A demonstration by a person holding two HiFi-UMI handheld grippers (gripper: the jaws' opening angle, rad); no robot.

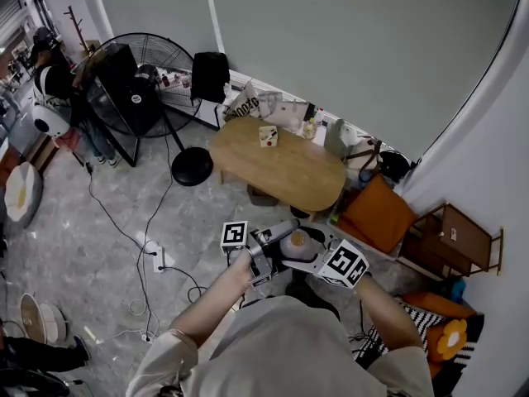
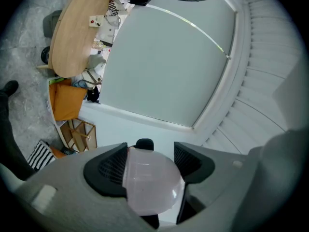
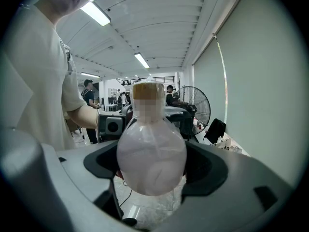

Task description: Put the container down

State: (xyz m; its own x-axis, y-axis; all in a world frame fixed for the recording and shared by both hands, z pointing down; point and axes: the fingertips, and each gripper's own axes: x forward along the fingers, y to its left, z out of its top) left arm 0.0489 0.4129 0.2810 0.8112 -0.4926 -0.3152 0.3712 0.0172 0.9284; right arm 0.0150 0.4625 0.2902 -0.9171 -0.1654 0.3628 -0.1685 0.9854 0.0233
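The container (image 3: 151,153) is a smooth, bulbous flask, cloudy pinkish-white and translucent, narrowing to a short neck with a tan top (round as a light bulb). It hangs in the air on the near side of the oval wooden desk (image 1: 281,168), well apart from it. The left gripper (image 2: 150,166) has its ribbed black jaws closed on the rounded belly. The right gripper (image 3: 151,170) clamps it from the opposite side.

The container (image 1: 296,245) is sitting between the left hand-held gripper (image 1: 273,255) and right hand-held gripper (image 1: 312,260); the table (image 1: 289,176) is lying at twelve o'clock.
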